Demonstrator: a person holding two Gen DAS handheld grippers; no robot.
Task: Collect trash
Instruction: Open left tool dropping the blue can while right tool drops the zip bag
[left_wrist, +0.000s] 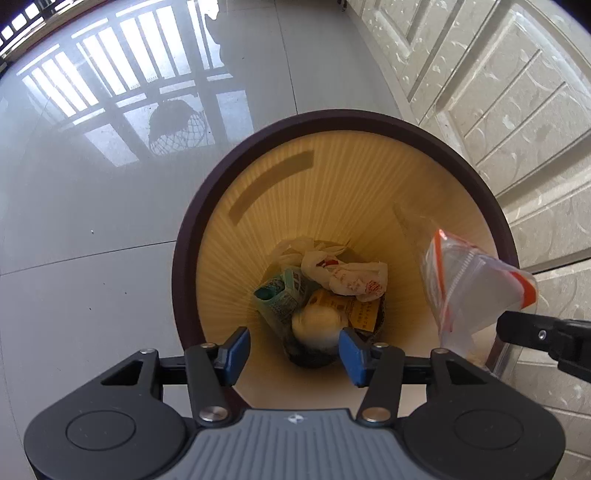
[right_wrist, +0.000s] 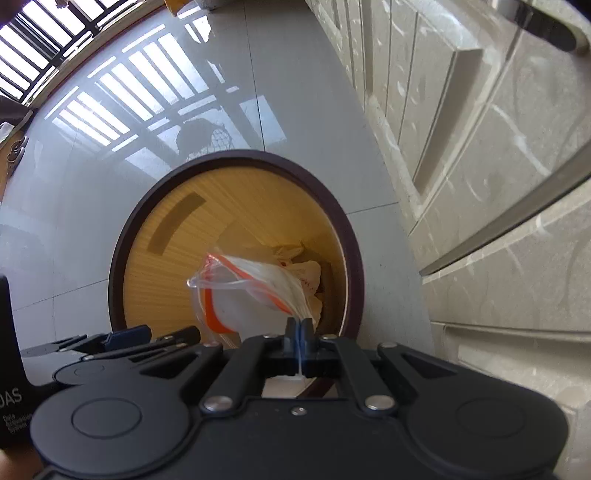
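Observation:
A round trash bin with a dark rim (left_wrist: 192, 229) and yellow ribbed inside stands on the floor; it also shows in the right wrist view (right_wrist: 122, 236). Crumpled wrappers (left_wrist: 347, 275), a green carton (left_wrist: 280, 295) and other trash lie at its bottom. My left gripper (left_wrist: 293, 350) is open above the bin's near edge, with a blurred white ball of trash (left_wrist: 316, 325) below, between its blue pads. My right gripper (right_wrist: 300, 326) is shut on a clear zip bag with an orange strip (right_wrist: 255, 284), held over the bin's right side; the bag also shows in the left wrist view (left_wrist: 472, 291).
Glossy grey floor tiles (left_wrist: 92, 221) lie to the left and beyond the bin. A pale embossed door or cabinet front (left_wrist: 517, 110) stands close to the bin on the right. A window with bars (right_wrist: 33, 44) is at the far left.

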